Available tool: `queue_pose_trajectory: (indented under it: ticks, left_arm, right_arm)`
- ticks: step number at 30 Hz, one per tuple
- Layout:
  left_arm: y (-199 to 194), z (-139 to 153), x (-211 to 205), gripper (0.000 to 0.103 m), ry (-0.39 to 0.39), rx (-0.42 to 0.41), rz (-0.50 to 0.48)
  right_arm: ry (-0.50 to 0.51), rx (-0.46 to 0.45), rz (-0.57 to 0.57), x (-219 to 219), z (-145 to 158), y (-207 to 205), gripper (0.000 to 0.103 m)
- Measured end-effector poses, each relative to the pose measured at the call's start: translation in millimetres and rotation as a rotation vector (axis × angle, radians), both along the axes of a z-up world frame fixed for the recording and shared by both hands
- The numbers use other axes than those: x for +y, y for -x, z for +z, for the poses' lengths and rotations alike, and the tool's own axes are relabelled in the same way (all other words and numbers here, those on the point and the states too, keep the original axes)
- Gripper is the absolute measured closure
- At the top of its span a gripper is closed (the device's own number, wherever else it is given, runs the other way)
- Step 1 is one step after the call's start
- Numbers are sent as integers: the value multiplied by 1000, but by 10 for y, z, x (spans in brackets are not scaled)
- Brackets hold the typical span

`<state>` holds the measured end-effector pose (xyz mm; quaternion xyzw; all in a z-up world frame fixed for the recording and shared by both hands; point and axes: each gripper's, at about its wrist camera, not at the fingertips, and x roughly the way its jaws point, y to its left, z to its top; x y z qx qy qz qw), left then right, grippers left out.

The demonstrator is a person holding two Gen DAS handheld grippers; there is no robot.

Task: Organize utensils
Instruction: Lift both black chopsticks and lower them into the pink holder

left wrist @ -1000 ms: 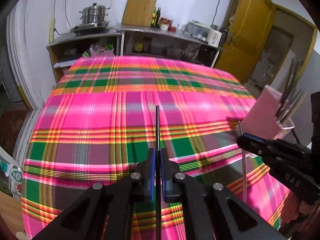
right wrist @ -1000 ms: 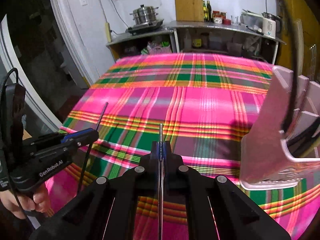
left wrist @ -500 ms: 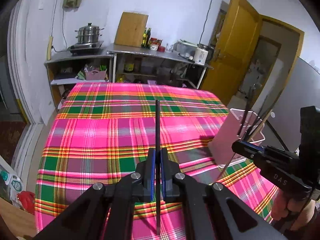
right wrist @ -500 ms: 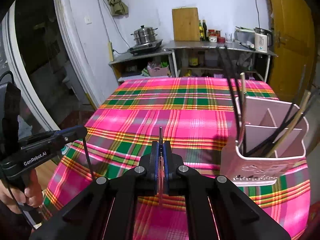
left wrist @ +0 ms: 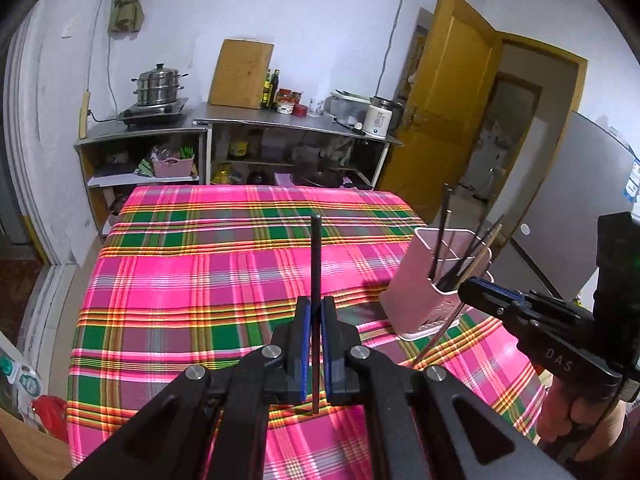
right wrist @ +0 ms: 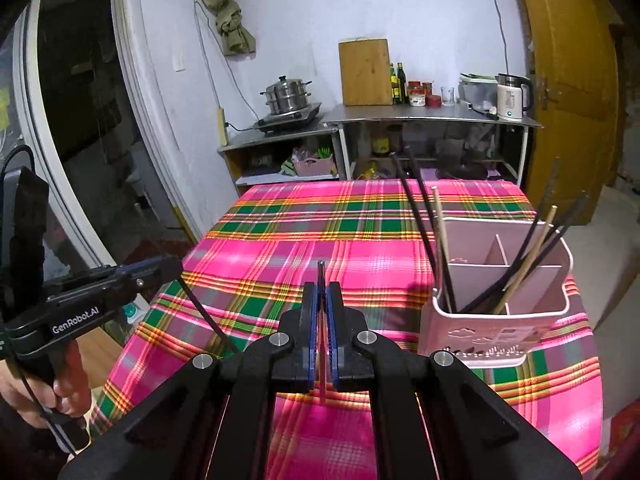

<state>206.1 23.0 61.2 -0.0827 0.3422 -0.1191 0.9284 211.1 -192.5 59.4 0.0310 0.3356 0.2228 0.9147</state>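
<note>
My left gripper (left wrist: 315, 308) is shut on a black chopstick (left wrist: 316, 264) that stands straight up between the pads, high above the table. It also shows in the right wrist view (right wrist: 176, 266), its chopstick (right wrist: 208, 316) hanging down. My right gripper (right wrist: 321, 292) is shut on a thin metal chopstick (right wrist: 321, 276) seen edge-on. It also shows in the left wrist view (left wrist: 470, 286), just right of the holder. A pink divided utensil holder (right wrist: 500, 320) with several chopsticks stands at the table's right side and shows in the left wrist view (left wrist: 424, 292).
The table wears a pink and green plaid cloth (left wrist: 208, 280). Beyond its far edge are metal shelves with a steamer pot (left wrist: 160, 88), a wooden board (left wrist: 242, 74) and a kettle (right wrist: 512, 96). A yellow door (left wrist: 448, 100) stands open at right.
Both grippers have risen well above the table with their chopsticks held. The holder, close beside the right gripper before, now sits lower and farther off.
</note>
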Motion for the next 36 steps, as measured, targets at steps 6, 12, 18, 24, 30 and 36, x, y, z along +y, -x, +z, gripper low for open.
queue_pose_trajectory:
  ticks: [6,12,18,24,30,36]
  left_arm:
    - [32,34,-185,98,7,2,-48]
    - [50,115,-415,98,28,1,-105]
    - [-4,306,-662,99,49,-21,-155]
    - [-136,509,-910,98,67,-48,-201]
    - [-330,678,-1106,98,80,-67,-223]
    - [-527,870,-1214,99,96,-108,-228]
  right_arm:
    - [2,-18,-14,-145,92,125,98]
    - [-2,-39,-45,-351,209,218,98]
    - [-8,-65,-91,-614,376,252,98]
    - [-19,-96,-134,-822,556,228,98]
    - [-23,-124,-168,-973,708,93,98]
    - [-43,-160,-198,-1101,853,-69,98]
